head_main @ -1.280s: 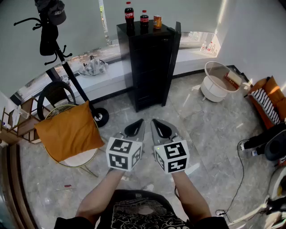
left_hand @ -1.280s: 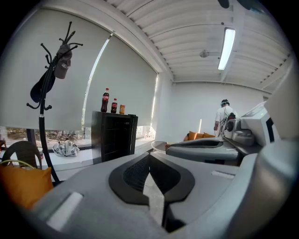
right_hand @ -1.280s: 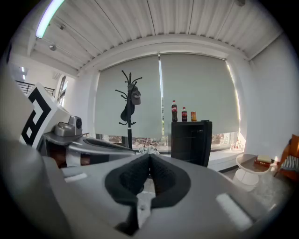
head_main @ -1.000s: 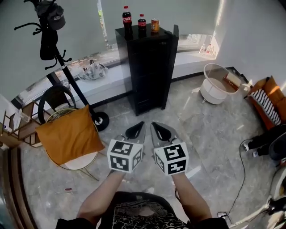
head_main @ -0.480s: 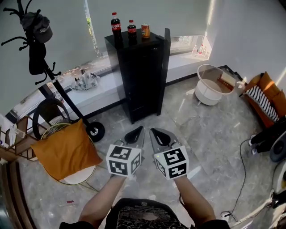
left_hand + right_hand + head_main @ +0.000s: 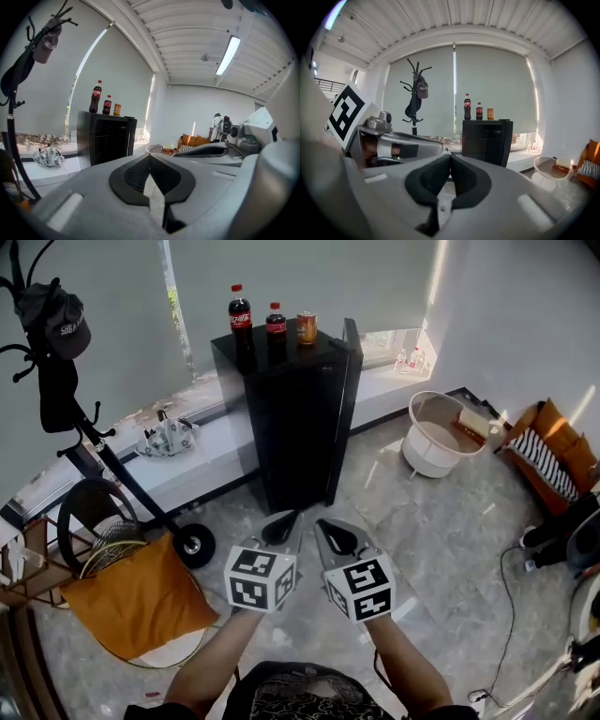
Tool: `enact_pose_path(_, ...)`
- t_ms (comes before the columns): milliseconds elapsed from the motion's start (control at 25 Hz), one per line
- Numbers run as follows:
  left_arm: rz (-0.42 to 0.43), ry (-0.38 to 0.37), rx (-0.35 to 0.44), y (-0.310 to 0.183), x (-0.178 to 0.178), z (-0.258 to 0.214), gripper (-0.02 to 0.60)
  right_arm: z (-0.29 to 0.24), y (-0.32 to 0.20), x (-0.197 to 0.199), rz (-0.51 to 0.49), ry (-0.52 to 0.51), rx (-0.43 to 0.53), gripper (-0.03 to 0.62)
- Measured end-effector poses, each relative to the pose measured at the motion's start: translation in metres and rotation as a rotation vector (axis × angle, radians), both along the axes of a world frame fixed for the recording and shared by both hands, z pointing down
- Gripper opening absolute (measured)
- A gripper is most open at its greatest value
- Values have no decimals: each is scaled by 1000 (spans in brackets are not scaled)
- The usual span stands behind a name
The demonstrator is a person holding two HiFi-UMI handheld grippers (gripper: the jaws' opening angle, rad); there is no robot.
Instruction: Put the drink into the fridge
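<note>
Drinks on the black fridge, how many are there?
3: a tall cola bottle at the left, a shorter bottle in the middle, a can at the right. Inside the fridge cannot be seen.

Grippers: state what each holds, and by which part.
Nothing is held. The left gripper and right gripper are both shut and empty; the drinks stand on the fridge.

Probably Coca-Cola script on tall bottle (image 6: 240, 313)

Tall black fridge (image 6: 300, 418) stood on grey marble floor (image 6: 441, 512), top carried large cola bottle (image 6: 240, 310), small cola bottle (image 6: 275, 322), orange can (image 6: 307, 327).
</note>
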State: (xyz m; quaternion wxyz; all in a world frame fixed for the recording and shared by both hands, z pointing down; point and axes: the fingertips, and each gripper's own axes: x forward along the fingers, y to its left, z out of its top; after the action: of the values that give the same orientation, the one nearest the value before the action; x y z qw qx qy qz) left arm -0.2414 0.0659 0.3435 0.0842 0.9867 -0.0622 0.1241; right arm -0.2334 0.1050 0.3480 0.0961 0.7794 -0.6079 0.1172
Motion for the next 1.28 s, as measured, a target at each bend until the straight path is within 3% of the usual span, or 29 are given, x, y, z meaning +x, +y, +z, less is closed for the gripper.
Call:
enact_pose_path(440,45,10,-7,-72,25,-7,2,-8,-76,27,38,-9,-4,0)
enact_pose_path(800,34,-9,2,-96,53,1,2,-7,-99,62,29,3,12,0)
enact_pose_path(1280,-87,0,17,-81,169,0,2,-7,-84,181,-104,30,16,0)
